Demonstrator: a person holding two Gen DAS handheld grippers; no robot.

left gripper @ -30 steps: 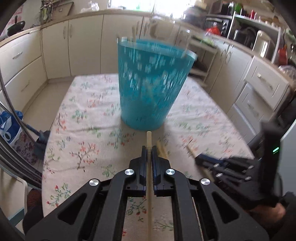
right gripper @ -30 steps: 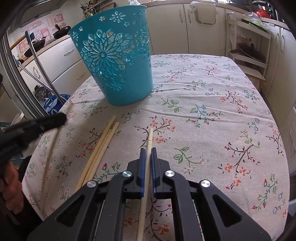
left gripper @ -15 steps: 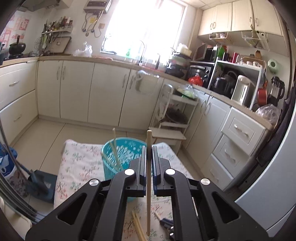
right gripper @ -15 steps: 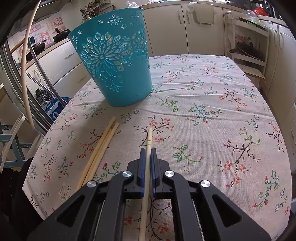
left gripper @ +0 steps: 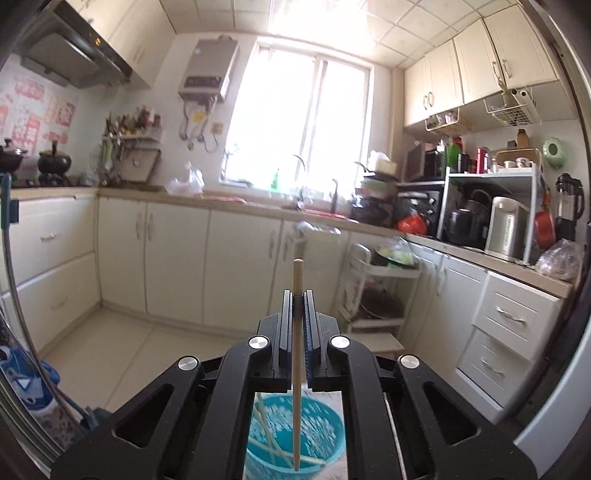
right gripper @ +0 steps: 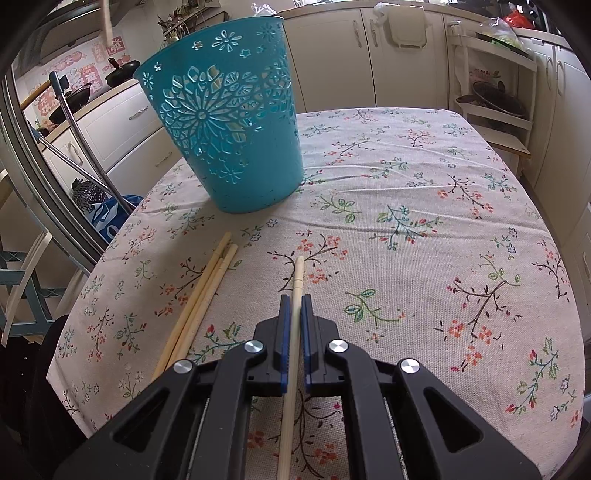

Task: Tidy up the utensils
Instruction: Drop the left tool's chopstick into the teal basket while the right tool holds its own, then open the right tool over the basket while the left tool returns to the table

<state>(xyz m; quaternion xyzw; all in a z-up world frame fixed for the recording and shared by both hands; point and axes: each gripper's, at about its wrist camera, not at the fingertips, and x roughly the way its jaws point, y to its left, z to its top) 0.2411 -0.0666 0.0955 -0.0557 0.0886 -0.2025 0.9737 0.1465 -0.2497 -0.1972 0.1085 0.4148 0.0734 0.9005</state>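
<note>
My left gripper (left gripper: 297,293) is shut on a wooden chopstick (left gripper: 297,369) that stands upright, high above the teal perforated basket (left gripper: 317,428); its lower end hangs over the basket's mouth, where a few chopsticks (left gripper: 266,432) lean inside. In the right wrist view the same basket (right gripper: 225,129) stands on the floral tablecloth (right gripper: 424,229). My right gripper (right gripper: 294,301) is shut on a pale chopstick (right gripper: 293,350) low over the cloth. Three loose chopsticks (right gripper: 201,299) lie to its left. The tip of the left gripper's chopstick (right gripper: 106,18) shows at the top left.
Cream kitchen cabinets (left gripper: 177,258) and a counter with appliances (left gripper: 498,232) surround the table. A white shelf trolley (right gripper: 491,92) stands beyond the table's far right corner. A metal pole (right gripper: 85,136) and a blue bag (right gripper: 107,218) are off the table's left edge.
My left gripper has risen with its chopstick and tilted up toward level, so the basket dropped to the bottom of its view. My right gripper has stayed still.
</note>
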